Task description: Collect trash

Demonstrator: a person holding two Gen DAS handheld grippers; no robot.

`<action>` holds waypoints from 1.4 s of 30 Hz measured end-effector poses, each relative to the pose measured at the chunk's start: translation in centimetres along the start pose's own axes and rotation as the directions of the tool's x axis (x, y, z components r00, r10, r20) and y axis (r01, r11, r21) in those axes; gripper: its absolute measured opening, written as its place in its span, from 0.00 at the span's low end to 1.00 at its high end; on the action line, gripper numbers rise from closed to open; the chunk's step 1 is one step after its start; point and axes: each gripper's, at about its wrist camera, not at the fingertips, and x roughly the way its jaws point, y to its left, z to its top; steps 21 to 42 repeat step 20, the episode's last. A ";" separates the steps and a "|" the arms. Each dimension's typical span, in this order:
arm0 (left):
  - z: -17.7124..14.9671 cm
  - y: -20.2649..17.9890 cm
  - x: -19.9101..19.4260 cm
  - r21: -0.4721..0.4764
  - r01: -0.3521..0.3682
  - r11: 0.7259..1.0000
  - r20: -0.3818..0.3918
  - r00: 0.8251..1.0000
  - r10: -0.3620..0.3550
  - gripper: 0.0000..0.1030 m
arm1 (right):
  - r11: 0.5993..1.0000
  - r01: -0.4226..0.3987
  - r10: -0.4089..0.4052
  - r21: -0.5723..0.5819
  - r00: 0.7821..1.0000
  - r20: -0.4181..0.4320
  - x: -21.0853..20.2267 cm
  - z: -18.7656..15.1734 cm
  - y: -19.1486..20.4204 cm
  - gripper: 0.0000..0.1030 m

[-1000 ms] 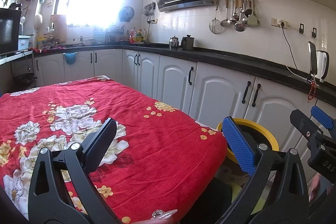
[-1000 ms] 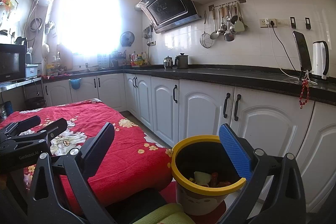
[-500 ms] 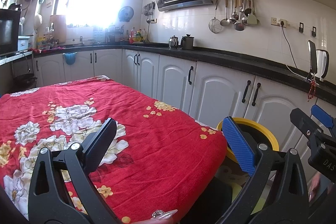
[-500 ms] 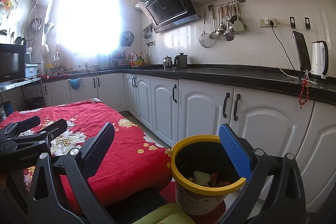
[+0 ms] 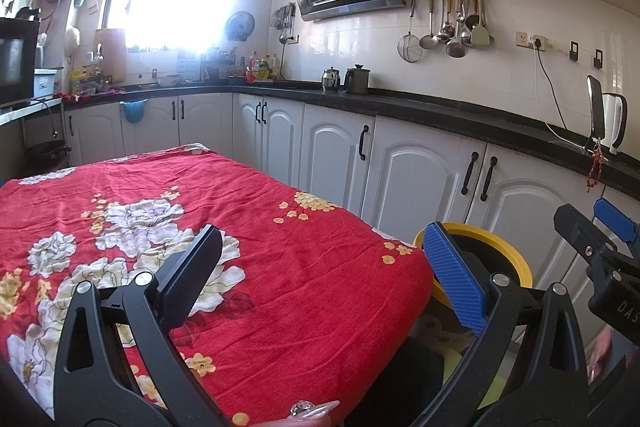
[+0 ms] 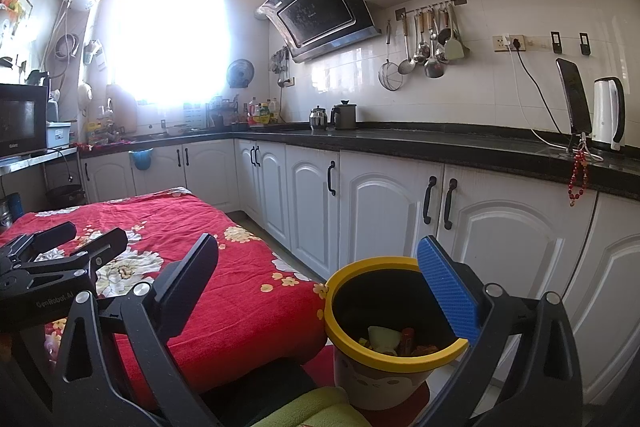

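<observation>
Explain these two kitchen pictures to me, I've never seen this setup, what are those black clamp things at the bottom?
Those are two hand-held grippers, clamps with two fingers that a person squeezes; there is no robot. Each carries a camera looking forward along its fingers.

One picture comes from the left hand-held gripper, over a table with a red flowered cloth. The other comes from the right hand-held gripper, above a yellow-rimmed bin on the floor beside the table, with some trash inside.

Both stand open and hold nothing. Something small and clear lies at the cloth's near edge; I cannot tell what.
</observation>
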 end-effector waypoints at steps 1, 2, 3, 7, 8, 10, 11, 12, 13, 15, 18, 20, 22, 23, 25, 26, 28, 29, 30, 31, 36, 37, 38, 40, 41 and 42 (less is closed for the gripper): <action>0.0 0.1 0.0 -0.001 0.005 1.000 -0.001 1.000 -0.005 0.90 | 1.000 0.001 -0.001 0.000 1.000 -0.001 0.0 0.0 0.0 0.94; -0.1 0.1 0.0 -0.005 0.007 1.000 -0.002 1.000 -0.008 0.90 | 1.000 0.000 0.000 0.000 1.000 -0.002 0.0 0.0 0.0 0.94; -0.1 0.1 0.1 -0.004 0.007 1.000 -0.004 1.000 -0.007 0.90 | 1.000 0.002 -0.002 0.001 1.000 -0.003 0.0 0.0 -0.1 0.94; -0.3 0.4 0.7 -0.006 0.003 1.000 -0.024 1.000 -0.003 0.90 | 1.000 0.006 -0.006 0.005 1.000 -0.007 -0.3 -0.1 -0.2 0.94; -0.3 0.5 0.9 -0.007 0.002 1.000 -0.035 0.999 -0.002 0.90 | 1.000 0.006 -0.006 0.005 1.000 -0.008 -0.3 -0.1 -0.3 0.94; -0.4 1.1 1.1 -0.021 -0.010 1.000 -0.053 0.999 0.008 0.90 | 1.000 0.002 -0.002 0.004 1.000 -0.008 -0.2 0.0 -0.2 0.94; -0.3 1.5 1.1 -0.032 -0.009 0.999 -0.062 0.998 0.007 0.90 | 1.000 -0.002 0.002 0.003 1.000 -0.007 0.0 0.1 0.1 0.94; -0.1 2.5 1.0 -0.059 -0.015 0.998 -0.077 0.997 0.010 0.90 | 1.000 -0.024 0.024 0.001 1.000 -0.010 0.4 0.4 0.5 0.94; 0.1 3.8 1.0 -0.092 -0.030 0.995 -0.095 0.995 0.021 0.90 | 0.999 -0.052 0.052 -0.008 0.999 -0.016 1.1 0.9 1.1 0.94; 0.6 8.1 0.5 -0.172 -0.116 0.978 -0.127 0.987 0.095 0.90 | 0.994 -0.102 0.101 -0.045 0.994 -0.035 2.5 1.9 3.6 0.94; 0.9 17.0 -1.4 -0.252 -0.354 0.901 -0.166 0.933 0.320 0.90 | 0.936 -0.339 0.319 -0.099 0.931 -0.176 6.6 3.2 12.7 0.94; 0.2 25.5 -4.1 -0.293 -0.587 0.754 -0.243 0.809 0.535 0.90 | 0.858 -0.499 0.451 -0.119 0.844 -0.291 8.6 2.9 20.4 0.94; 0.2 25.5 -4.1 -0.293 -0.587 0.754 -0.243 0.809 0.535 0.90 | 0.858 -0.499 0.451 -0.119 0.844 -0.291 8.6 2.9 20.4 0.94; 0.2 25.5 -4.1 -0.293 -0.587 0.754 -0.243 0.809 0.535 0.90 | 0.858 -0.499 0.451 -0.119 0.844 -0.291 8.6 2.9 20.4 0.94; 0.2 25.5 -4.1 -0.293 -0.587 0.754 -0.243 0.809 0.535 0.90 | 0.858 -0.499 0.451 -0.119 0.844 -0.291 8.6 2.9 20.4 0.94; 0.2 25.5 -4.1 -0.293 -0.587 0.754 -0.243 0.809 0.535 0.90 | 0.858 -0.499 0.451 -0.119 0.844 -0.291 8.6 2.9 20.4 0.94; 0.2 25.5 -4.1 -0.293 -0.587 0.754 -0.243 0.809 0.535 0.90 | 0.858 -0.499 0.451 -0.119 0.844 -0.291 8.6 2.9 20.4 0.94; 0.2 25.5 -4.1 -0.293 -0.587 0.754 -0.243 0.809 0.535 0.90 | 0.858 -0.499 0.451 -0.119 0.844 -0.291 8.6 2.9 20.4 0.94; 0.2 25.5 -4.1 -0.293 -0.587 0.754 -0.243 0.809 0.535 0.90 | 0.858 -0.499 0.451 -0.119 0.844 -0.291 8.6 2.9 20.4 0.94; 0.2 25.5 -4.1 -0.293 -0.587 0.754 -0.243 0.809 0.535 0.90 | 0.858 -0.499 0.451 -0.119 0.844 -0.291 8.6 2.9 20.4 0.94; 0.2 25.5 -4.1 -0.293 -0.587 0.754 -0.243 0.809 0.535 0.90 | 0.858 -0.499 0.451 -0.119 0.844 -0.291 8.6 2.9 20.4 0.94; 0.2 25.5 -4.1 -0.293 -0.587 0.754 -0.243 0.809 0.535 0.90 | 0.858 -0.499 0.451 -0.119 0.844 -0.291 8.6 2.9 20.4 0.94; 0.2 25.5 -4.1 -0.293 -0.587 0.754 -0.243 0.809 0.535 0.90 | 0.858 -0.499 0.451 -0.119 0.844 -0.291 8.6 2.9 20.4 0.94; 0.2 25.5 -4.1 -0.293 -0.587 0.754 -0.243 0.809 0.535 0.90 | 0.858 -0.499 0.451 -0.119 0.844 -0.291 8.6 2.9 20.4 0.94; 0.2 25.5 -4.1 -0.293 -0.587 0.754 -0.243 0.809 0.535 0.90 | 0.858 -0.499 0.451 -0.119 0.844 -0.291 8.6 2.9 20.4 0.94; 0.2 25.5 -4.1 -0.293 -0.587 0.754 -0.243 0.809 0.535 0.90 | 0.858 -0.499 0.451 -0.119 0.844 -0.291 8.6 2.9 20.4 0.94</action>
